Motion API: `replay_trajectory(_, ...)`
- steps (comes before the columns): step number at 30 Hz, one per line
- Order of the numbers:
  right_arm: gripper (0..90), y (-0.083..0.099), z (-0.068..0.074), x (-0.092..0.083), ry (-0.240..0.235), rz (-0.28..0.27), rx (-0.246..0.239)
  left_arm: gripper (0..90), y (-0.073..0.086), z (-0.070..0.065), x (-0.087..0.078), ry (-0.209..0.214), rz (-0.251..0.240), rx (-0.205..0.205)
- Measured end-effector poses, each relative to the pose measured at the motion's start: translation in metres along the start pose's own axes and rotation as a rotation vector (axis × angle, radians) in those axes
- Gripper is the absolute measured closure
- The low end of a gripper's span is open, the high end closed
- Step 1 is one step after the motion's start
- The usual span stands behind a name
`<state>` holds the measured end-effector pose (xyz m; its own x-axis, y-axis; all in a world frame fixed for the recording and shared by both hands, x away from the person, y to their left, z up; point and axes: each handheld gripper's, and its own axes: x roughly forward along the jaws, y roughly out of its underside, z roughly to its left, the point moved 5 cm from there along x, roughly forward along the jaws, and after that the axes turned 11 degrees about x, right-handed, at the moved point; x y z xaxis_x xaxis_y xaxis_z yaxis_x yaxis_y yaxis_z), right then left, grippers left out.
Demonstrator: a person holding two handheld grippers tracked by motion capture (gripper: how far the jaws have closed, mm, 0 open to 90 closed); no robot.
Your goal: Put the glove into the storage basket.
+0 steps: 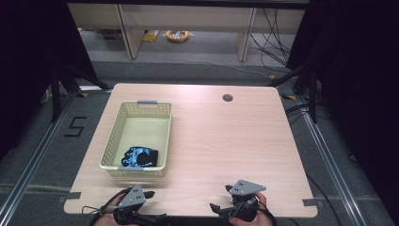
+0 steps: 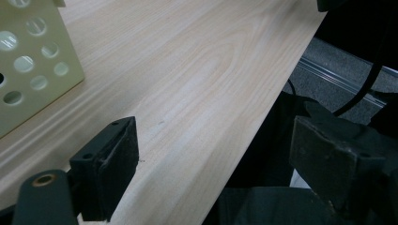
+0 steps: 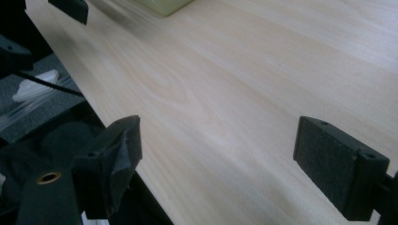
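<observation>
A pale yellow perforated basket (image 1: 123, 123) stands on the left half of the wooden table (image 1: 226, 141). In its near end lies a black item with blue-white markings (image 1: 140, 157), too small to identify. My left gripper (image 1: 153, 205) rests at the table's near edge just in front of the basket, jaws wide apart and pointing right, nothing between them. My right gripper (image 1: 221, 197) sits at the near edge further right, open and empty, pointing left. In the left gripper view the open gripper (image 2: 216, 164) straddles the table edge, with the basket's corner (image 2: 28, 61) at upper left. In the right gripper view the open gripper (image 3: 220, 164) hovers over bare wood.
A round cable hole (image 1: 227, 98) marks the table's far right part. Beyond the table are desk legs and cables on the floor. A jaw of the other gripper (image 3: 70, 8) and a basket corner (image 3: 164, 5) show at the top of the right gripper view.
</observation>
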<state>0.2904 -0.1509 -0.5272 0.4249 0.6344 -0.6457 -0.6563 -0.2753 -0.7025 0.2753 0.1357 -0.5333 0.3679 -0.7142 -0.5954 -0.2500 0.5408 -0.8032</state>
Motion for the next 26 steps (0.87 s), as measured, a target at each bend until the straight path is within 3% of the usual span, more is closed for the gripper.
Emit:
replay_trajectory(2, 15.9, 0.0023, -0.0015, -0.0012, 0.025, -0.004, 0.009, 15.4, 0.0015, -0.0029, 0.0006, -0.004, 0.002, -0.028)
replay_trajectory(4, 15.9, 0.0043, -0.0011, -0.0025, 0.021, 0.000, 0.010, 15.4, 0.0017, -0.0035, 0.0003, -0.001, 0.007, -0.028)
replay_trajectory(5, 15.9, 0.0043, -0.0011, -0.0025, 0.021, 0.000, 0.010, 15.4, 0.0017, -0.0023, 0.0003, -0.004, 0.002, 0.002)
replay_trajectory(6, 15.9, 0.0057, -0.0007, -0.0027, 0.002, 0.008, -0.006, 15.4, 0.0015, -0.0017, -0.0003, -0.005, 0.006, 0.004)
replay_trajectory(9, 15.9, 0.0070, 0.0001, -0.0030, 0.010, 0.002, -0.005, 15.4, 0.0017, -0.0021, 0.0004, -0.008, 0.002, -0.020)
replay_trajectory(10, 15.9, 0.0079, 0.0002, -0.0037, 0.021, 0.008, 0.002, 15.4, 0.0026, 0.0010, -0.0009, -0.008, 0.022, 0.014)
replay_trajectory(12, 15.9, 0.0086, -0.0001, -0.0034, 0.033, 0.011, -0.005, 15.4, 0.0022, -0.0009, -0.0004, 0.010, 0.018, -0.030)
replay_trajectory(15, 15.9, 0.0088, -0.0001, -0.0037, 0.035, 0.017, -0.003, 15.4, 0.0018, -0.0011, 0.0008, 0.004, 0.002, -0.037)
replay_trajectory(16, 15.9, 0.0088, -0.0001, -0.0037, 0.035, 0.017, -0.003, 15.4, 0.0012, -0.0002, 0.0024, -0.026, -0.023, -0.031)
replay_trajectory(17, 15.9, 0.0085, -0.0003, -0.0034, 0.036, 0.008, -0.001, 15.4, 0.0026, 0.0041, -0.0002, -0.024, 0.014, 0.021)
replay_trajectory(18, 15.9, 0.0084, -0.0008, -0.0032, 0.038, 0.007, -0.002, 15.4, 0.0024, 0.0033, -0.0004, -0.020, 0.013, 0.010)
replay_trajectory(19, 15.9, 0.0083, -0.0008, -0.0030, 0.002, 0.020, -0.001, 15.4, 0.0021, 0.0025, -0.0002, -0.009, 0.011, -0.002)
replay_trajectory(20, 16.0, 0.0083, -0.0012, -0.0031, 0.018, 0.014, 0.002, 15.4, 0.0033, 0.0031, -0.0009, -0.007, 0.029, -0.003)
replay_trajectory(26, 16.0, 0.0079, -0.0034, -0.0048, 0.039, 0.006, 0.011, 15.4, 0.0029, 0.0040, -0.0004, -0.013, 0.020, 0.008)
